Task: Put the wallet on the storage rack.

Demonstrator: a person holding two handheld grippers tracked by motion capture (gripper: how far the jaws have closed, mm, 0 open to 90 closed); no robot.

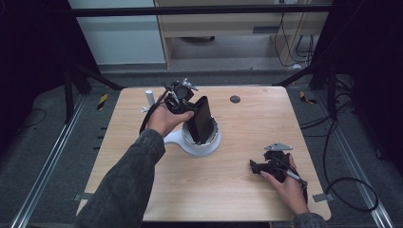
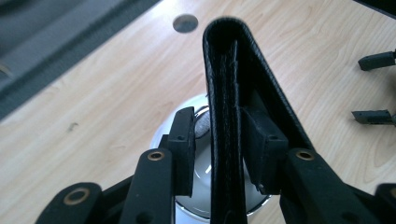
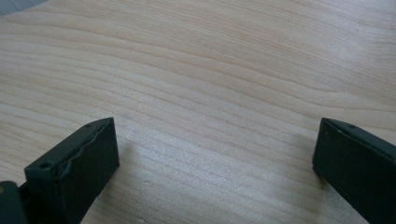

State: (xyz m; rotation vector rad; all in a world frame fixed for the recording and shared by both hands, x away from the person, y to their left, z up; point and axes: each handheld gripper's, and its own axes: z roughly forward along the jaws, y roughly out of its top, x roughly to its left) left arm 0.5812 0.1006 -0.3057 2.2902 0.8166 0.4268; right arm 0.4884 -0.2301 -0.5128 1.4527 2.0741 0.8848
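A black folded wallet (image 1: 202, 121) (image 2: 226, 84) stands upright in a round white holder (image 1: 204, 146) (image 2: 164, 126) near the table's middle. My left gripper (image 1: 196, 111) (image 2: 219, 149) reaches in from the back left, its jaws on either side of the wallet. In the left gripper view a gap shows between the left pad (image 2: 184, 140) and the leather, while the right pad (image 2: 261, 149) lies against the wallet's other side. My right gripper (image 1: 255, 166) (image 3: 215, 158) rests low over the wood at the front right, wide open with nothing between its jaws.
The wooden table (image 1: 237, 156) carries a small white cylinder (image 1: 148, 96) at the back left and a dark round inset (image 1: 235, 99) (image 2: 185, 23) behind the holder. Cables trail off the right edge. Black frame bars stand around the table.
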